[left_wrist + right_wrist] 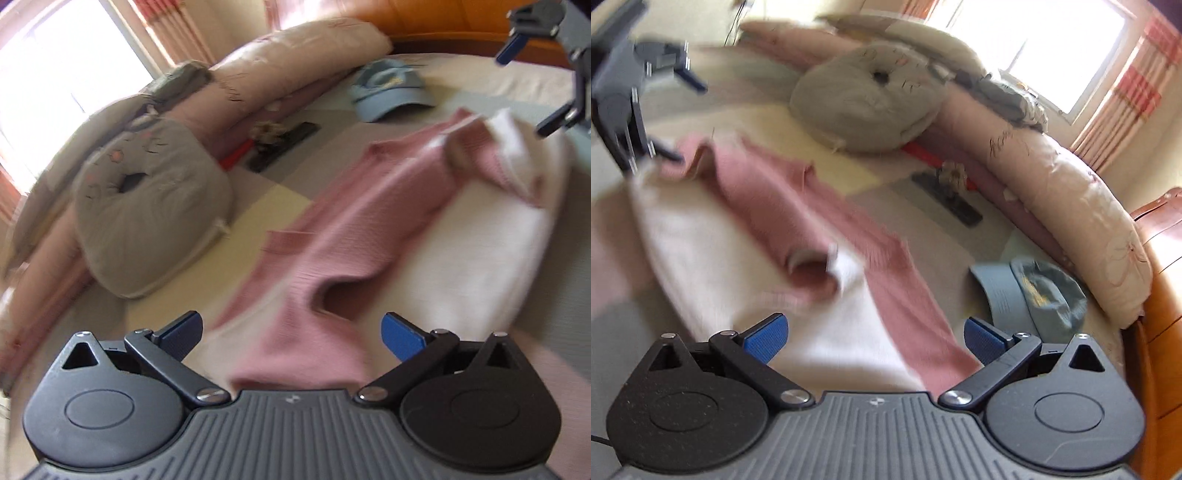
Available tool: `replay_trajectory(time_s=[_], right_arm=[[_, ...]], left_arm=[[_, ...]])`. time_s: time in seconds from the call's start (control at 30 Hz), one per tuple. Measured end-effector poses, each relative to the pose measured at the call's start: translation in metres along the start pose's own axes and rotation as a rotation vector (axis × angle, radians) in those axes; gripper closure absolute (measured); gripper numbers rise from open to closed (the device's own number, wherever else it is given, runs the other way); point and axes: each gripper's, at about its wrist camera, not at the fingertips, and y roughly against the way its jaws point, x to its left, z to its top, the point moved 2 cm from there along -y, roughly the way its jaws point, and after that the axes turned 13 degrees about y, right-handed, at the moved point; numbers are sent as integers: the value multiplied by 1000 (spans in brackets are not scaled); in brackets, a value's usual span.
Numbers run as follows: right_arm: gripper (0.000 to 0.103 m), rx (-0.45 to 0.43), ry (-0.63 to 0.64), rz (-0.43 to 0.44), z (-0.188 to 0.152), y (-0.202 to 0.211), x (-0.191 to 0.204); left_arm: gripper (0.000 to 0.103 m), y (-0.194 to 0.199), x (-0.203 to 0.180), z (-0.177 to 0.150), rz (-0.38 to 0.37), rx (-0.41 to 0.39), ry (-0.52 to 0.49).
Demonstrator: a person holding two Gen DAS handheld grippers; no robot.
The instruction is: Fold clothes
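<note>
Lying along the bed (280, 199), the pink-and-white knit garment (351, 236) is partly bunched, one pink panel draped over the white. Soft, light and limp, it should sag wherever unsupported; take hold at hems or corners. Left gripper (291, 332) and right gripper (875, 334): jaws spread, holding nothing. Motion blur obscures edges; sleeves and neckline indistinct.
</note>
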Motion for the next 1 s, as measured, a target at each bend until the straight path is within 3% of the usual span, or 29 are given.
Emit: replay_trajectory(time_s=[0.13, 0.23, 0.33, 0.5, 0.8, 0.9, 1.0], right_arm=[[0, 90, 61, -27, -13, -19, 14], [0, 109, 60, -39, -19, -31, 14], [0, 84, 17, -42, -20, -39, 4], [0, 46, -80, -44, -26, -51, -21], [0, 2, -373, -27, -62, -70, -79], [0, -14, -503, 22, -74, -74, -91], [0, -8, -585, 57, -82, -76, -96]], left_arm=[[1, -7, -16, 2, -160, 53, 24], [1, -23, -28, 5, -333, 137, 80], [1, -38, -38, 9, -387, 154, 65], [1, -65, -29, 24, -298, 133, 63], [1, -102, 17, 78, -132, 26, 185], [1, -104, 23, 88, -129, 22, 232], [1, -92, 22, 83, -189, 26, 261]])
